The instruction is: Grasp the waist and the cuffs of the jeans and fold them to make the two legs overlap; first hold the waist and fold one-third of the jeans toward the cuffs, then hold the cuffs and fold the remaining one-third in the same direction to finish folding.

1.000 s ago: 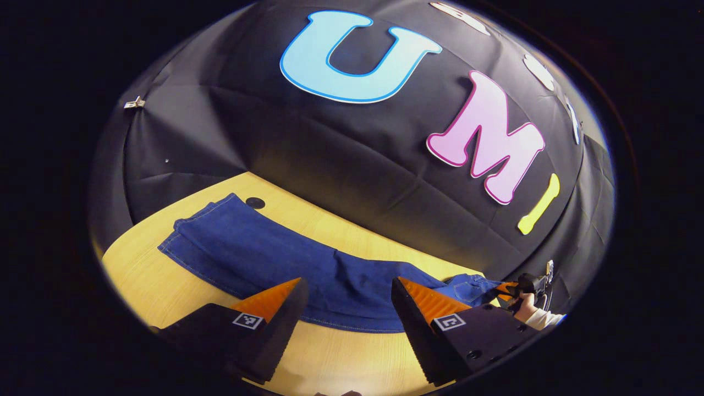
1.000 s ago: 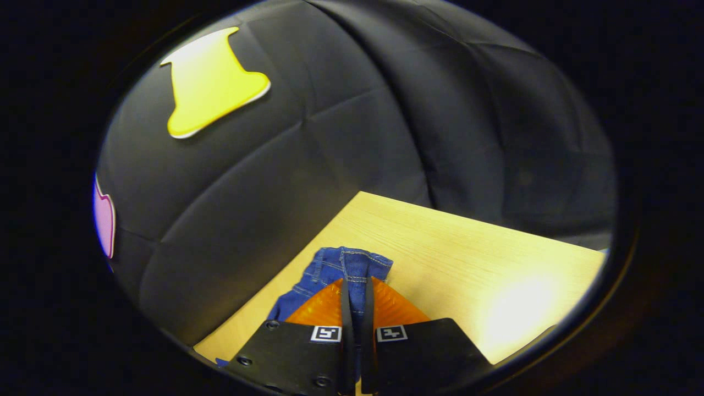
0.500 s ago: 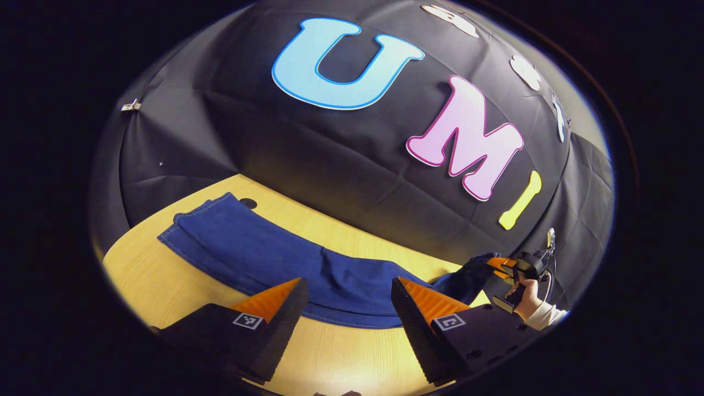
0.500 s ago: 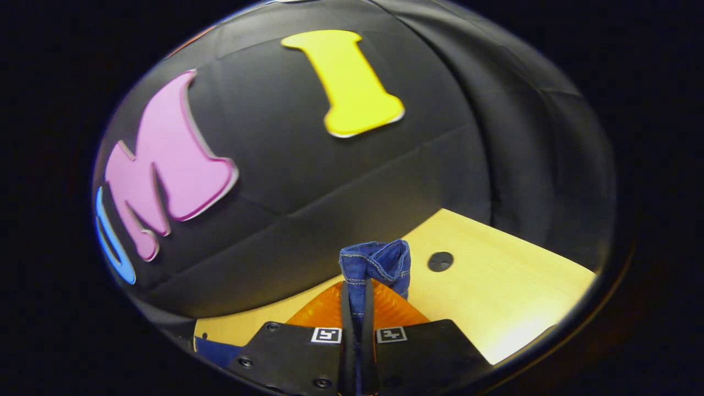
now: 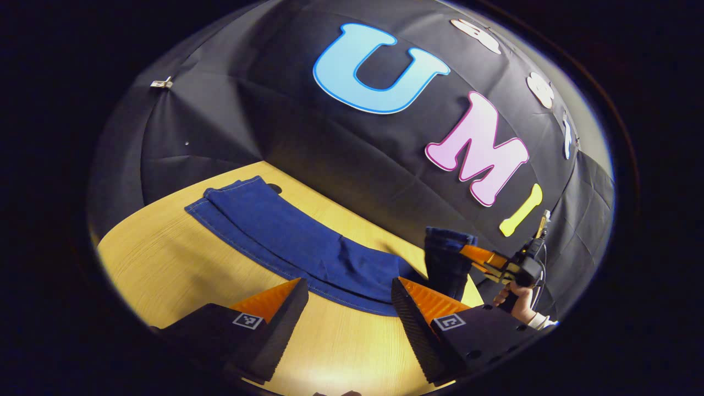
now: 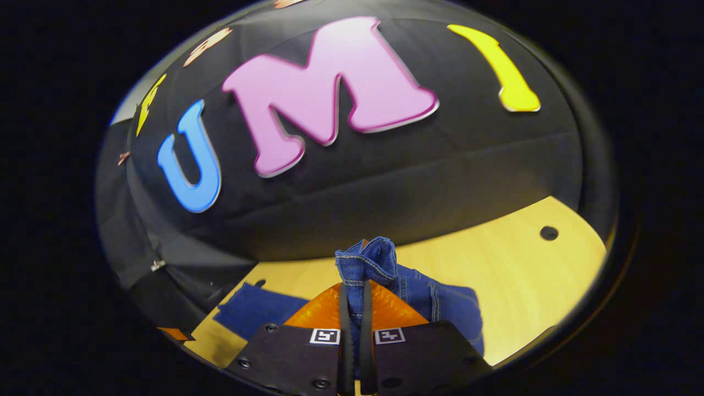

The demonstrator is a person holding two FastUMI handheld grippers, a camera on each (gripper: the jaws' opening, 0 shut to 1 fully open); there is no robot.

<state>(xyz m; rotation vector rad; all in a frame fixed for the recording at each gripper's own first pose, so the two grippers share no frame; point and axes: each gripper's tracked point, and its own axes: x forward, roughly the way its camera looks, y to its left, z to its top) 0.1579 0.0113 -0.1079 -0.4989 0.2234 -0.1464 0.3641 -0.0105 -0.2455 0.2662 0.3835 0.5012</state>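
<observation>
So the jeans (image 5: 297, 242) are laid out long across the light wooden table (image 5: 165, 269), with the cuff end lying flat at the far left near the black cloth wall (image 5: 330, 143) and the legs stacked one on the other (you can see two hem edges slightly offset there). The waist end is off the table: the right gripper (image 6: 353, 291) has both fingers pinched tight on a bunched bit of the waistband (image 6: 366, 261), and denim sticks up past the fingertips in a little crumpled peak. In the left gripper view you can see that same right gripper (image 5: 476, 256) farther off at the right, held by a hand (image 5: 514, 300) with a pale sleeve cuff, and the waist part of the jeans hangs down from it like a dark blue flap, standing up above the rest of the fabric. The left gripper (image 5: 346, 291) has its fingers spread wide apart with nothing between them, hovering over the near edge of the table just in front of the middle stretch of the jeans, not touching the fabric as far as I can tell. In the right gripper view there's a small dark round hole (image 6: 548, 232) in the table top off to the right, well apart from the denim
</observation>
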